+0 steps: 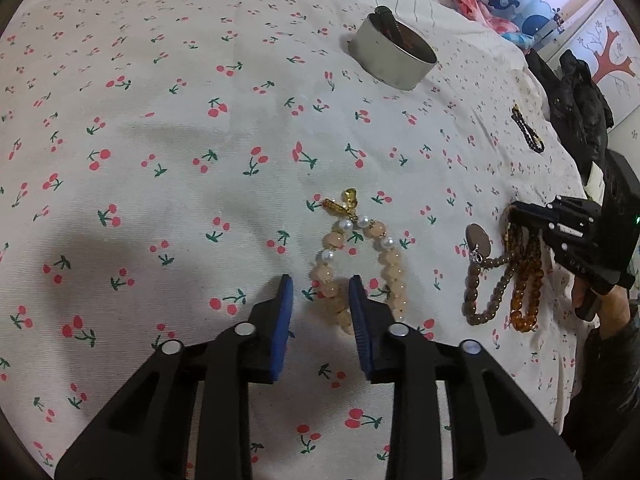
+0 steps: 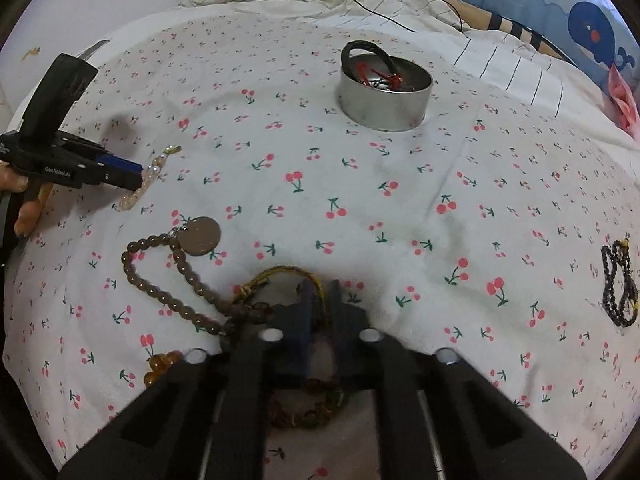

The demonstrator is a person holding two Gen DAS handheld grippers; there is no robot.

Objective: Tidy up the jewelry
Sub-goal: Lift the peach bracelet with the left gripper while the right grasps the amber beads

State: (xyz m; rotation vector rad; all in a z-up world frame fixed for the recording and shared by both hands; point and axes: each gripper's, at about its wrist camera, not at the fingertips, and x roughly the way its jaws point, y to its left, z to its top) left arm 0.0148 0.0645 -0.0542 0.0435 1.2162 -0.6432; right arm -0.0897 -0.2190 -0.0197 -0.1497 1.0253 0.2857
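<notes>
A peach bead bracelet with pearls and a gold charm (image 1: 360, 256) lies on the cherry-print sheet. My left gripper (image 1: 320, 292) is open, its blue pads either side of the bracelet's near end; it also shows in the right wrist view (image 2: 132, 174). My right gripper (image 2: 322, 292) is shut on a yellow-cord bracelet (image 2: 288, 274) with amber beads (image 1: 526, 280). A brown bead bracelet with a metal disc (image 2: 176, 276) lies beside it. A round metal tin (image 2: 386, 92) at the far side holds a black band and red pieces.
A black beaded bracelet (image 2: 620, 288) lies to the right on the sheet (image 2: 360, 208). Pillows and a whale-print fabric (image 2: 580, 20) lie behind the tin. Black cloth (image 1: 576, 96) sits at the bed's right edge.
</notes>
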